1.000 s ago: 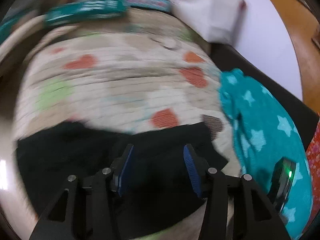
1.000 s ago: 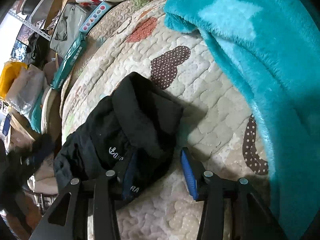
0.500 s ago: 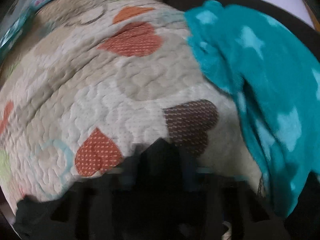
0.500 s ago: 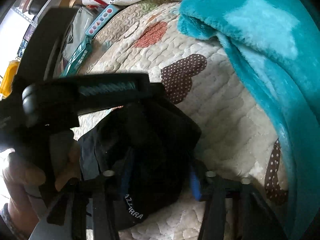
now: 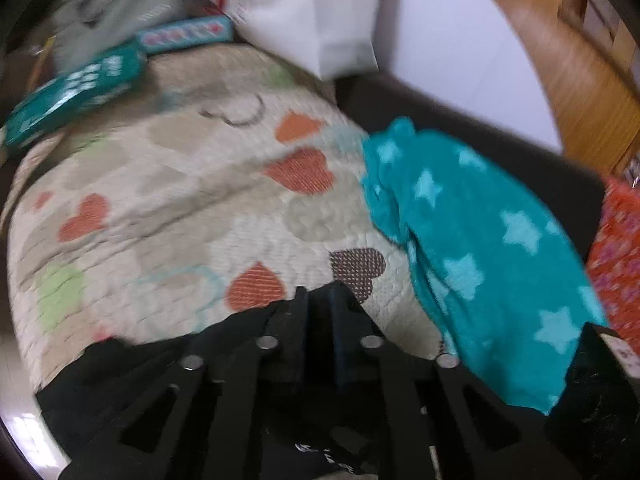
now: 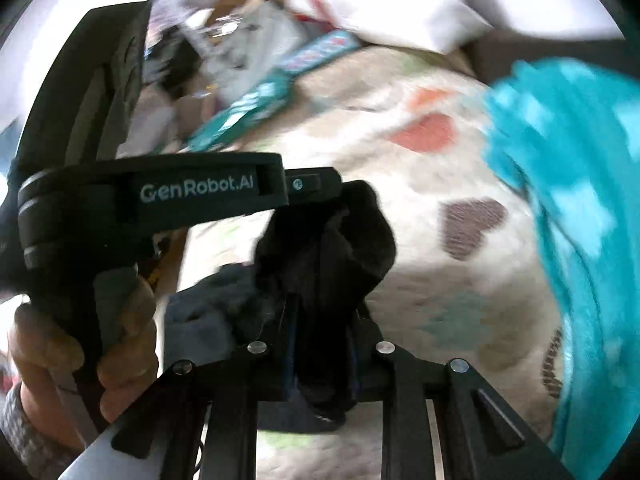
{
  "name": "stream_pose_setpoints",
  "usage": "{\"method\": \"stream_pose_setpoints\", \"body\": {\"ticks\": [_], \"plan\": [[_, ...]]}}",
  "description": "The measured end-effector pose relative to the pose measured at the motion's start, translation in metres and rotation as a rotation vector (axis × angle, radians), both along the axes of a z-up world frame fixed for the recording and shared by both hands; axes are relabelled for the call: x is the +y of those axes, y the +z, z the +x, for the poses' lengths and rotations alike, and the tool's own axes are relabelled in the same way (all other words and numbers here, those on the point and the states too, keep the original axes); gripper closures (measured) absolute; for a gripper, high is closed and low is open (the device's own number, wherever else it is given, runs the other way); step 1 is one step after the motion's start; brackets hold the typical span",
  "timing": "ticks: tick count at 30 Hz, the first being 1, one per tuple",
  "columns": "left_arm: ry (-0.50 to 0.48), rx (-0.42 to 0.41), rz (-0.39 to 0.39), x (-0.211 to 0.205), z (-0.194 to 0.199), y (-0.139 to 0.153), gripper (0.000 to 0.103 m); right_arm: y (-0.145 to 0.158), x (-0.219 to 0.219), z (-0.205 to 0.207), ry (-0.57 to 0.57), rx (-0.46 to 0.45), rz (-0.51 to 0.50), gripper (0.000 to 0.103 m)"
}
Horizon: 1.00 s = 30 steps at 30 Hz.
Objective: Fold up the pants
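Two grips taken, pants coming up off the quilt

Two spots on the black pants (image 6: pixel 320 264) are now pinched, one by each tool, so the step in hand looks like the opening lift: getting the bunched garment clear of the heart-print quilt (image 5: pixel 192 200) so it can be shaken out and laid flat. The pants sit at the near edge of the quilt, crumpled, part of them hanging between the two tools.

The left gripper (image 5: pixel 320 320) has just been closing and its jaws stand almost together, with black cloth caught between them. The right gripper (image 6: pixel 322 356) has also been closing; its jaws stand narrowly apart, pressed on a thick wad of the same cloth (several layers, by the look of it).

Next, I judge, the hands must draw apart to stretch the fabric and find the waistband or legs. To the right lies a teal star blanket (image 5: pixel 480 240), close enough to snag.
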<state>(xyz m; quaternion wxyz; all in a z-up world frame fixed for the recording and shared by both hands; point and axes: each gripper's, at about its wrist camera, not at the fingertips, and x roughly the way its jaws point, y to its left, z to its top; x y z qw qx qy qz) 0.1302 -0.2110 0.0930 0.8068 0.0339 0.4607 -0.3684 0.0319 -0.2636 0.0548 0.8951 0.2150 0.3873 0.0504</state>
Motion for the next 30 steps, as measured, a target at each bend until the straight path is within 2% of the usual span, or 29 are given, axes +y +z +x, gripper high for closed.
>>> {"method": "stream_pose_setpoints", "body": {"ticks": [2,6,10,15,17,20,23,26,30], "plan": [[0.043,-0.005,-0.047,0.032,0.0,0.012,0.103,0.011,0.029,0.006,0.082,-0.005,-0.025,0.082],[0.138,-0.014,-0.097,0.094,-0.003,0.017,0.103,0.013,0.078,0.022,0.205,0.021,-0.038,0.083],[0.258,0.053,-0.17,0.159,0.002,-0.008,0.103,0.004,0.127,0.038,0.314,0.053,-0.094,0.084],[0.411,0.138,-0.291,0.233,0.002,-0.047,0.103,-0.022,0.188,0.05,0.436,0.091,-0.188,0.084],[0.463,0.163,-0.315,0.253,0.005,-0.062,0.103,-0.036,0.202,0.057,0.466,0.117,-0.207,0.084],[0.553,0.206,-0.326,0.278,0.011,-0.084,0.102,-0.06,0.212,0.063,0.494,0.171,-0.223,0.078],[0.626,0.229,-0.352,0.299,0.013,-0.092,0.102,-0.07,0.213,0.06,0.508,0.19,-0.215,0.074],[0.697,0.253,-0.395,0.318,0.011,-0.094,0.099,-0.06,0.209,0.059,0.543,0.204,-0.153,0.061],[0.782,0.244,-0.4,0.338,0.003,-0.087,0.089,-0.028,0.188,0.058,0.547,0.169,-0.085,0.059]]}}
